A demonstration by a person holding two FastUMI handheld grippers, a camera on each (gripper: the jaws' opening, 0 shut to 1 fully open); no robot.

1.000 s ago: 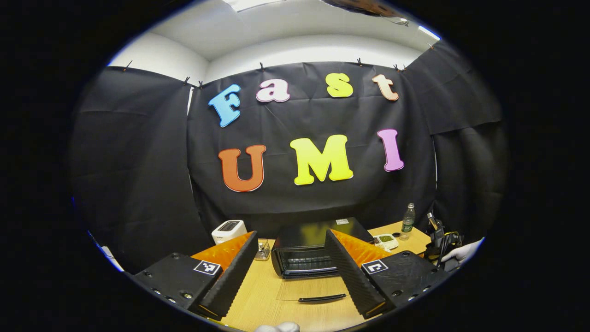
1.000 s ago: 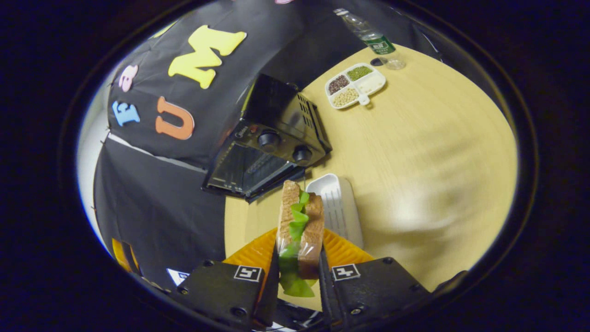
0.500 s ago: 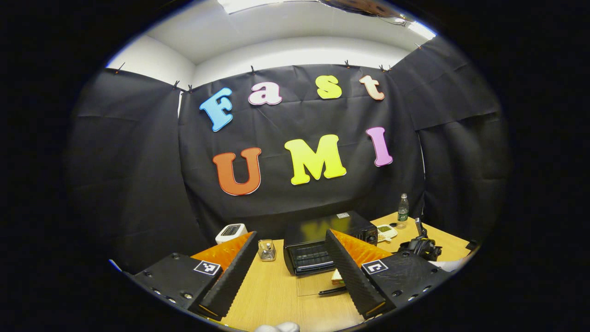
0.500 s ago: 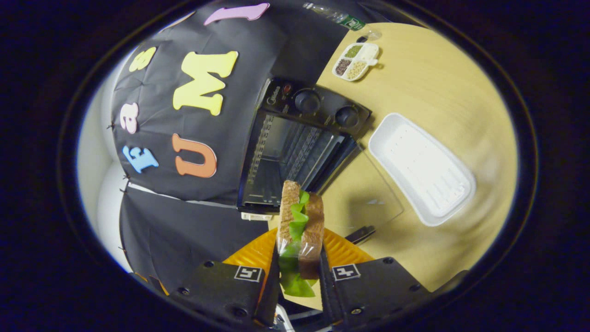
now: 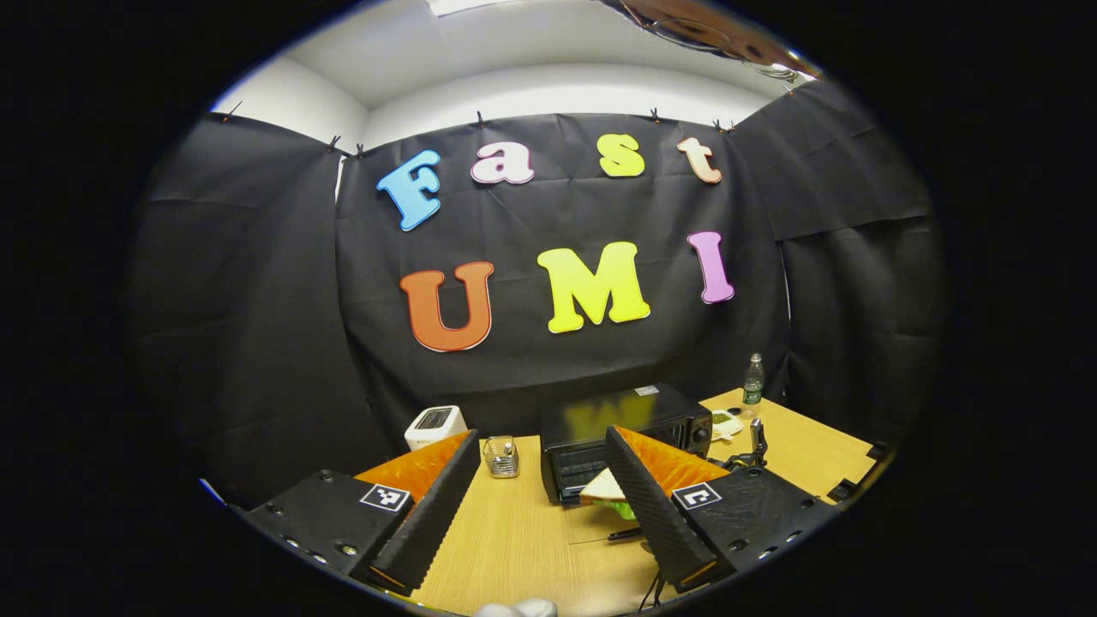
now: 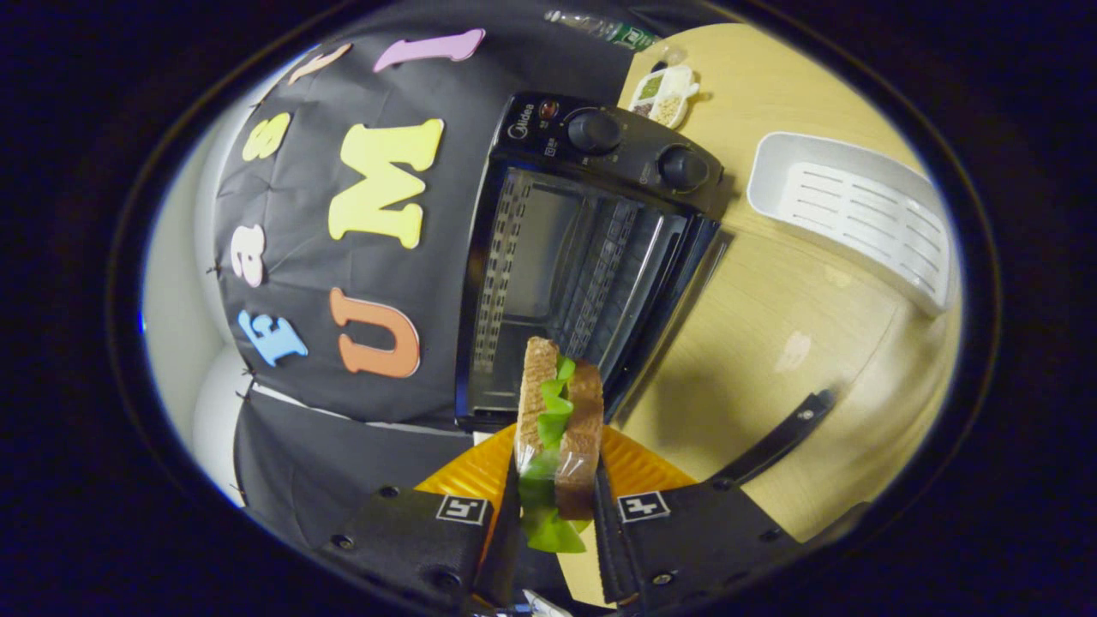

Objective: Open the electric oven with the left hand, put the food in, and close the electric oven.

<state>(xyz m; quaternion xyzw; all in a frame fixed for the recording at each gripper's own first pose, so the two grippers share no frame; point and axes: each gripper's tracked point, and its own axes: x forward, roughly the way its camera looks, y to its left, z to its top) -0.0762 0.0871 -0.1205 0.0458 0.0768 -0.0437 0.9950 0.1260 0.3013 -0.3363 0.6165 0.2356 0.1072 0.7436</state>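
The sandwich [image 6: 557, 420] is clamped upright between the jaws of the right gripper [image 6: 553, 506], held by its lower part with the two brown bread slices pressed from either side and green lettuce squeezed out between them; it appears to be wrapped in clear film. It is carried just in front of the open mouth of the electric oven [image 6: 574, 248], whose glass door [image 6: 763, 377] lies folded down flat over the counter [image 6: 788, 103], handle toward the near side. In the left gripper view the same sandwich [image 5: 604, 490] is seen at the oven's [image 5: 621, 424] front opening. The sandwich is judged to be light and soft — bread that gives under pressure, with a filling that can slide out — and the film is likely slippery, so a gentle grip across the flat faces of the slices, low on the body, seems the right hold, with no tighter squeeze than is needed. The wire rack inside should bear it easily once it is laid flat. The left gripper [image 5: 540, 506] is held back from the oven with its jaws wide apart and nothing between them. A white tray [image 6: 857, 218] rests on the counter to the right of the oven, well apart from the sandwich.
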